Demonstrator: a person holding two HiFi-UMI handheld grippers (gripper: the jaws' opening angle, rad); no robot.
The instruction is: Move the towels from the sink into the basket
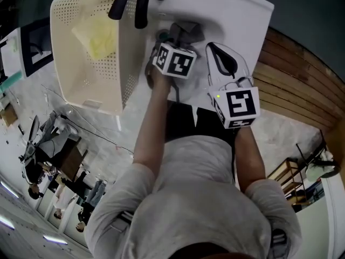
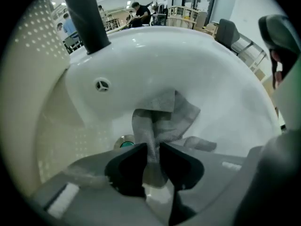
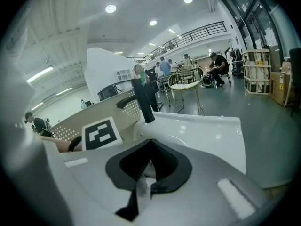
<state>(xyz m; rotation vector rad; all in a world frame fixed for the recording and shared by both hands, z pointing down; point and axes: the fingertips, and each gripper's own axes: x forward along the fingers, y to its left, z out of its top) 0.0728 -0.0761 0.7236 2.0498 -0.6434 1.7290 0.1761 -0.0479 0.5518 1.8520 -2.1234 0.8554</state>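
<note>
My left gripper points straight down into the basin of the white sink, at the end of my bare left forearm, which reaches out from my body over the near rim. My right gripper is held higher, over the sink's right side, tipped somewhat below level. Its jaws are closed together with nothing between them.

The sink is a deep, smooth bowl with a black tap rising at its far edge, a small overflow hole in the back wall and a metal drain at the bottom. Just beside the sink on the left stands a cream perforated basket, and a yellow towel lies inside it. Around us is a large, bright hall with a grey floor, ceiling lights, a railed gallery and people seated at tables in the distance.

A grey towel lies crumpled at the bottom of the basin, next to the drain. One fold of it stands up between my left gripper's jaws, which are pinched on that fold from both sides. The rest of the cloth spreads away from the gripper across the basin floor. The right gripper is well apart from the towel.
</note>
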